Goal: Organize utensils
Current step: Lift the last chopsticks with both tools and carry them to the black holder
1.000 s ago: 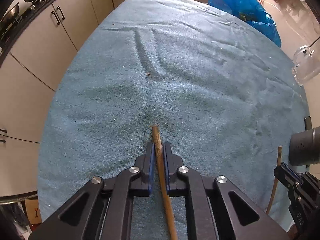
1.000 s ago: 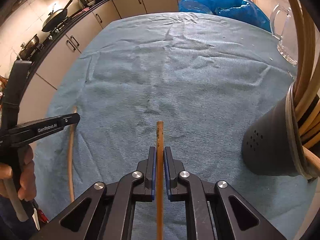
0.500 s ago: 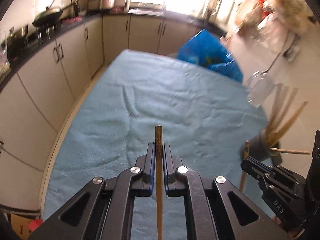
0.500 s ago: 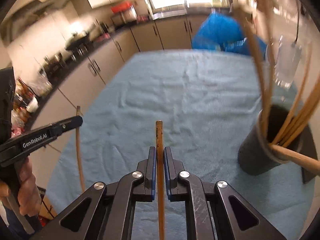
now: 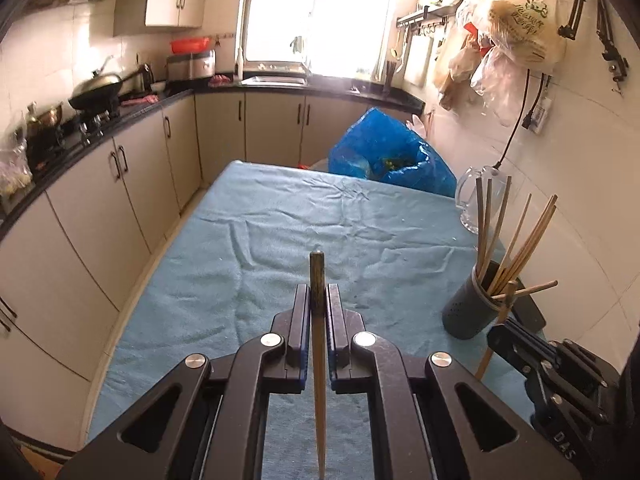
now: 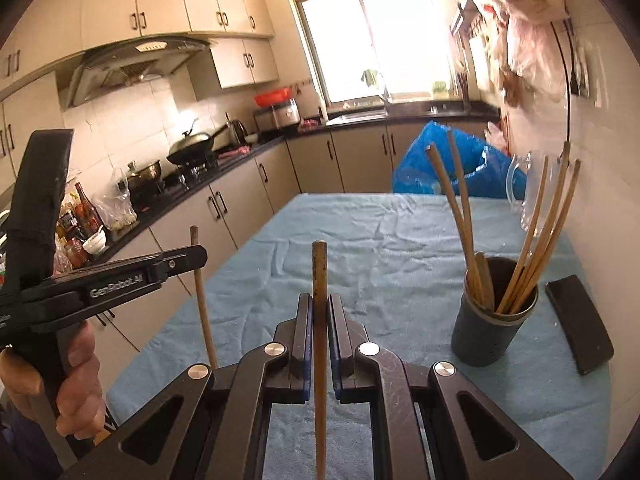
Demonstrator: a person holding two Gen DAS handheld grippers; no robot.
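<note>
My left gripper [image 5: 318, 300] is shut on a wooden chopstick [image 5: 319, 360] that stands upright between its jaws, above the blue cloth. My right gripper [image 6: 320, 312] is shut on a second wooden chopstick [image 6: 319, 360], also upright. A dark perforated holder cup [image 6: 490, 328] with several chopsticks stands at the right of the table; it also shows in the left wrist view [image 5: 472, 304]. In the right wrist view the left gripper [image 6: 176, 264] holds its chopstick [image 6: 202, 300] at the left. In the left wrist view the right gripper [image 5: 504, 332] is just right of the cup.
A blue cloth [image 5: 320, 232] covers the table. A dark phone [image 6: 578, 324] lies right of the cup. A glass jug [image 5: 472, 200] and a blue bag [image 5: 384, 156] are at the far right end. Cabinets [image 5: 100, 200] run along the left.
Both grippers have tilted up from looking down at the cloth to looking level across the kitchen, lifting their chopsticks upright. The holder cup has come into view at the right.
</note>
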